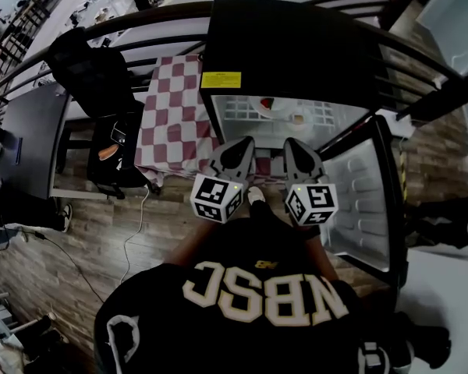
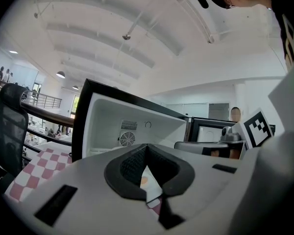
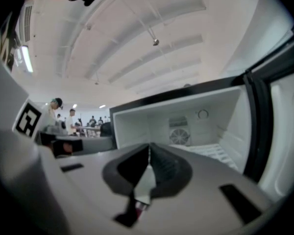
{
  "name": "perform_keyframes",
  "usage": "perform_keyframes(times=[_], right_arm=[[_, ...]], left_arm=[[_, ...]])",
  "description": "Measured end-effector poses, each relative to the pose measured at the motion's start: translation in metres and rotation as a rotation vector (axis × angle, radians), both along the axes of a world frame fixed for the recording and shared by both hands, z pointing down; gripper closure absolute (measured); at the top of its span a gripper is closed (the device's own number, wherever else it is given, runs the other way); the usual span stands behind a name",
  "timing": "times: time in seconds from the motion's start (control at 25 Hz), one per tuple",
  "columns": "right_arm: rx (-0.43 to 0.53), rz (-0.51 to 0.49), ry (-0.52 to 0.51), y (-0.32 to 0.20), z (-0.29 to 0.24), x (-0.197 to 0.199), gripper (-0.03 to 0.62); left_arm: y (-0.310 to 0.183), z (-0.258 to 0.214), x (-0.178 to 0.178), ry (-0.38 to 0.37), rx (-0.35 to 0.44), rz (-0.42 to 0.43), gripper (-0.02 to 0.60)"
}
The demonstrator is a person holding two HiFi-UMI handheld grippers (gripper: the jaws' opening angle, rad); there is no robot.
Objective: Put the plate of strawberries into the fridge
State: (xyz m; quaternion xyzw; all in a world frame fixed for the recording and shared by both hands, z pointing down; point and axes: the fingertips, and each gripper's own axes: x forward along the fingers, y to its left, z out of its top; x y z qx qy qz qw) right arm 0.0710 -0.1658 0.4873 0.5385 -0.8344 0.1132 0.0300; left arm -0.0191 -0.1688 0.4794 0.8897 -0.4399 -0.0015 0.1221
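While its door hangs open, fridge (image 1: 296,45): a black cabinet with a white inside and a wire shelf, straight ahead of both grippers; its back wall and fan grille show in both gripper views.
Fridge door (image 1: 366,201): swung wide to the right in the head view, with its white inner racks facing the person.
Office chair (image 1: 90,76): black, well to the left of the fridge.
Bench (image 1: 171,115): covered by a red-and-white checked cloth, just beside the fridge's left wall.
Left gripper (image 1: 244,142): held in front of the open fridge. Its jaws are pressed together with nothing between them, as its own view shows (image 2: 146,148).
Right gripper (image 1: 290,143): just beside the left one and pointing the same way. Its jaws are likewise closed on nothing (image 3: 149,147).
Plate of strawberries (image 1: 267,106): white with red fruit, resting on the wire shelf inside the fridge. It lies beyond both pairs of jaws, apart from them and touched by neither, a little nearer the left gripper's line.
Small pale item (image 1: 298,118): on the same shelf, just right of the plate; too small to name.
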Motion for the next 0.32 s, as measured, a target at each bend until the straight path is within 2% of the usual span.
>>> perform_keyframes(times=[0.32], right_arm=[[-0.014, 0.002, 0.002, -0.009, 0.007, 0.01, 0.571]], left_arm=[[-0.013, 0.007, 0.005, 0.009, -0.018, -0.018, 0.565]])
